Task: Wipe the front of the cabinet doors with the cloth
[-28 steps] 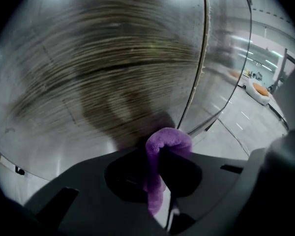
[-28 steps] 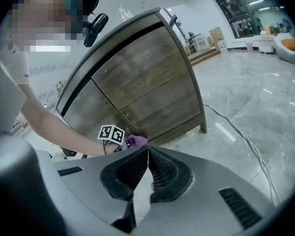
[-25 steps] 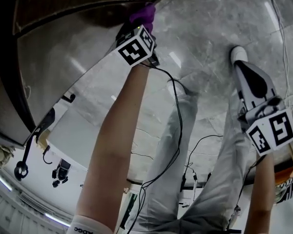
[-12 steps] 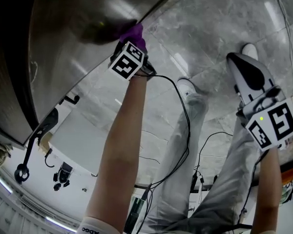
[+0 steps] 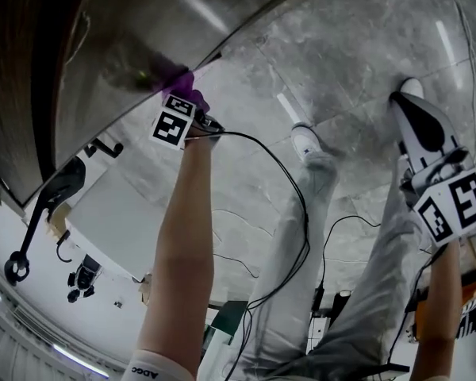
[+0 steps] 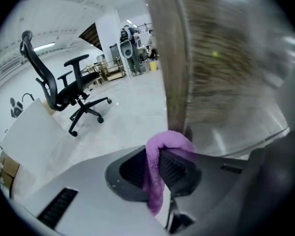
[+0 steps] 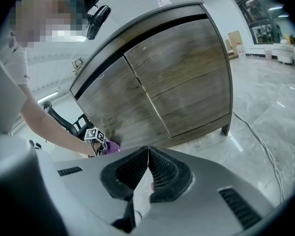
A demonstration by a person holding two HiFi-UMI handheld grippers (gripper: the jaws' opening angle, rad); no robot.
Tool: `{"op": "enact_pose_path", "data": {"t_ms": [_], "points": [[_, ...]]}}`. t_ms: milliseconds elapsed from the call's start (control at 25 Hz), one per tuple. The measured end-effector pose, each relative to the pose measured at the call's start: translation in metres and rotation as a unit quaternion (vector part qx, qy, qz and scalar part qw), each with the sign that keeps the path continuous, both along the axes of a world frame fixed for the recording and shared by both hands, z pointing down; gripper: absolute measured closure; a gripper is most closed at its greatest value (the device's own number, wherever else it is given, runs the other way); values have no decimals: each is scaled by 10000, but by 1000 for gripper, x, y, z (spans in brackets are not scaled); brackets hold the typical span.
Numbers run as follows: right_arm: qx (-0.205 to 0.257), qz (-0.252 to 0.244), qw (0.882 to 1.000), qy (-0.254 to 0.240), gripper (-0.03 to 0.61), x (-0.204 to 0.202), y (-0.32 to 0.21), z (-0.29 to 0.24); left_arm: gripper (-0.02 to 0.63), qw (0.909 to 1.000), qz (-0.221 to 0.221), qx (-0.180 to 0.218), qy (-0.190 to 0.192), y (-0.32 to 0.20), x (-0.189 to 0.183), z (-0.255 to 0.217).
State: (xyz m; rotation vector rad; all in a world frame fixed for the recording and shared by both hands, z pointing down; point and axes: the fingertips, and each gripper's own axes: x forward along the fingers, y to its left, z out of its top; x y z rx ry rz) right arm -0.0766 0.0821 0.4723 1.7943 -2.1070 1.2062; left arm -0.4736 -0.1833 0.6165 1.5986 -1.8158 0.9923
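**Left gripper.** The left gripper is clenched on the cloth. The purple cloth is pinched between the two jaw pads. One fold bulges above the jaw tips and a strip hangs down below them. The upper fold is pressed against the wooden front of the cabinet, beside a vertical edge of the panel.

**Cloth location.** In the right gripper view the cloth sits low on the left door, close to its bottom edge and toward the cabinet's left end. The marker cube is just behind the cloth, on the near side. The person's left arm is stretched out toward the door.

**Right gripper.** The right gripper is closed. Its jaw tips meet and nothing lies between them. It is held well apart from the cabinet, on the right of the scene, above the floor. Its camera takes in the whole cabinet front.

**Cabinet.** There are two wooden doors with a narrow vertical seam between them. A horizontal line crosses the right door. A dark band runs under the top panel. A short leg supports the right corner.

**Surroundings.**
- The floor is grey marbled tile.
- A black cable runs from the left gripper down along the person's legs.
- A second cable lies on the floor to the right of the cabinet.
- An office chair stands on the far left, well apart from the cabinet.
- A white shoe rests on the tile between the two grippers.
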Motion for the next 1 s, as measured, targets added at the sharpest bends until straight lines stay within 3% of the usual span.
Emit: {"op": "enact_pose_path", "data": {"t_ms": [160, 320, 480, 600, 720, 1000], "points": [[42, -58, 9999, 124, 552, -8, -1, -8, 563, 9992, -288, 282, -31, -10, -38, -20], [114, -94, 9996, 245, 552, -26, -1, -37, 563, 9974, -431, 540, 223, -7, -65, -55], [122, -181, 9993, 289, 552, -45, 5, -82, 563, 9956, 62, 823, 435, 15, -61, -111], [140, -3, 9999, -13, 552, -56, 11, -128, 563, 9919, 628, 1005, 455, 40, -54, -173], [210, 184, 9995, -176, 552, -61, 14, -176, 563, 9820, 1192, 1274, 718, 64, -37, -243], [517, 205, 9984, -35, 552, -47, 33, -271, 563, 9447, 2240, 2004, 1308, 138, 22, -397]]}}
